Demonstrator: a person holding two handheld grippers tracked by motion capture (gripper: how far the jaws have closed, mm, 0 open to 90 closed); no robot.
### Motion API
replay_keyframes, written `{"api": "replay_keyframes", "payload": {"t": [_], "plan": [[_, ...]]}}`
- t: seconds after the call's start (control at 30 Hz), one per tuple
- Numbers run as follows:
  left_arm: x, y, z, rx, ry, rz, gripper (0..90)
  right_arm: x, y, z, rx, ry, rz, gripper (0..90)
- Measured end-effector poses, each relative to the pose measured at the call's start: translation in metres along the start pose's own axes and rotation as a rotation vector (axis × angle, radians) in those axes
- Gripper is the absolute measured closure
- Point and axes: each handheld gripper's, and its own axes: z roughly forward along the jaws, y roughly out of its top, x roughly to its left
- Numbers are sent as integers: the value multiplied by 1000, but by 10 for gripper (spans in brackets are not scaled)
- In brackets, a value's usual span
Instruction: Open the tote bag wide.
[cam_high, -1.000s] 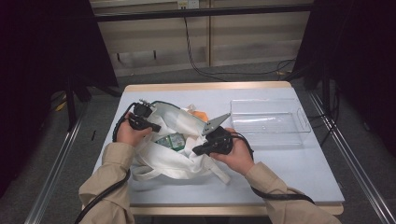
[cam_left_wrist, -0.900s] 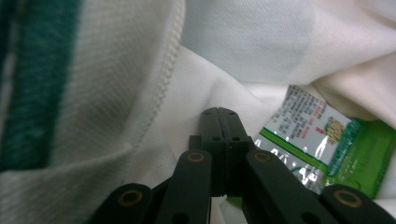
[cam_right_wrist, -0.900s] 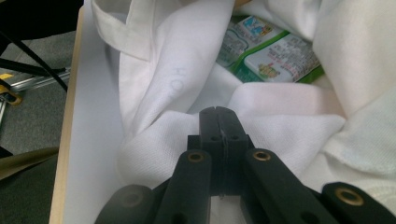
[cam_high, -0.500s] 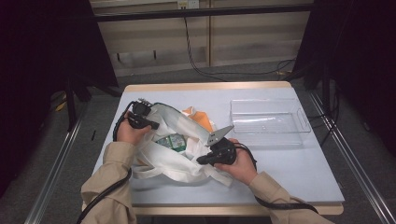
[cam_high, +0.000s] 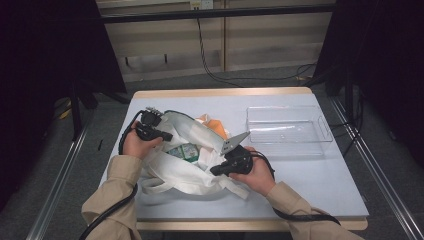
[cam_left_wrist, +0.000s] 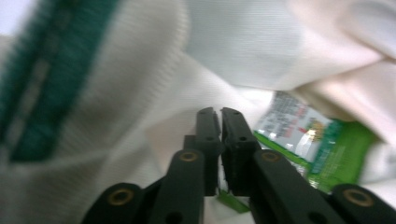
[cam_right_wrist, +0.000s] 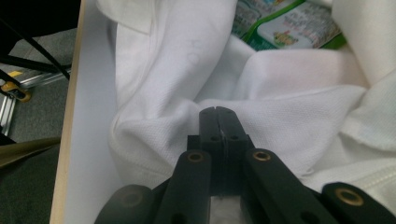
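A white cloth bag (cam_high: 187, 167) is spread on the table (cam_high: 320, 185), bunched between the two grippers, its mouth held wide. Inside it, a green packet (cam_high: 184, 151) is seen between the grippers; in the left gripper view the packet (cam_left_wrist: 308, 144) lies just right of the jaws, and in the right gripper view the packet (cam_right_wrist: 299, 25) lies beyond the jaws, past a fold of cloth.

The left gripper (cam_high: 152, 131) is held at the bag's far left edge. Its jaws have just been opening a crack: a thin slit is seen between the pads in the left gripper view (cam_left_wrist: 218, 140), with bag cloth at and behind the tips; whether any cloth is still pinched cannot be told.

The right gripper (cam_high: 227, 165) is held at the bag's near right edge. Its jaws are fully closed, and in the right gripper view (cam_right_wrist: 218, 140) cloth is bunched at their tips.

Compared with a second ago, the right gripper has been drawn nearer the person and slightly rightward, so the bag's mouth is stretched wider. The left gripper has barely shifted.

An orange thing (cam_high: 212, 122) peeks out beyond the bag, between the grippers. A clear tray (cam_high: 320, 131) stands well beyond and right of the right gripper, unmoved.
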Motion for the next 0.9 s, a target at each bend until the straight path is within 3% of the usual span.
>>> {"api": "replay_keyframes", "payload": {"t": [0.07, 0.13, 0.17, 0.23, 0.3, 0.37, 0.5, 0.53, 0.57, 0.7, 0.73, 0.77, 0.8, 0.83, 0.9], "plan": [[-3, -1, -1, -4, -6, 15, 812, 0, 5, -3, -8, 2, -3, 900], [-9, -4, 0, -38, -18, -9, 809, 0, 7, -4, -11, -2, 2, 900], [-8, -5, -2, -18, -23, 24, 792, -1, 9, -5, -15, -3, -5, 900], [-14, -8, -2, -40, -21, 5, 779, -2, 13, -6, -23, -3, 7, 900], [-16, -9, -4, -28, -20, 41, 781, -3, 15, -7, -32, -2, -1, 899], [-20, -10, -7, -25, -33, 61, 812, -5, 17, -8, -41, -4, 6, 897], [-32, -12, -6, -46, -57, 37, 855, -10, 26, -11, -52, -12, 4, 894], [-33, -12, -6, -28, -51, 68, 865, -12, 29, -12, -53, -18, 3, 894], [-36, -14, -4, -42, -53, 51, 871, -13, 32, -12, -54, -23, 2, 894], [-40, -20, -1, -10, -60, 95, 889, -20, 42, -12, -53, -37, -12, 884], [-43, -23, 2, -43, -55, 53, 895, -21, 44, -11, -52, -42, -8, 875], [-40, -24, 1, -6, -51, 93, 898, -24, 46, -11, -51, -44, -4, 874], [-43, -27, 4, -40, -60, 43, 900, -26, 48, -10, -47, -45, -5, 874], [-40, -28, 3, -15, -65, 74, 900, -29, 49, -9, -42, -50, -5, 880], [-40, -32, 4, -25, -79, 66, 900, -32, 51, -7, -36, -51, -11, 889]]}}
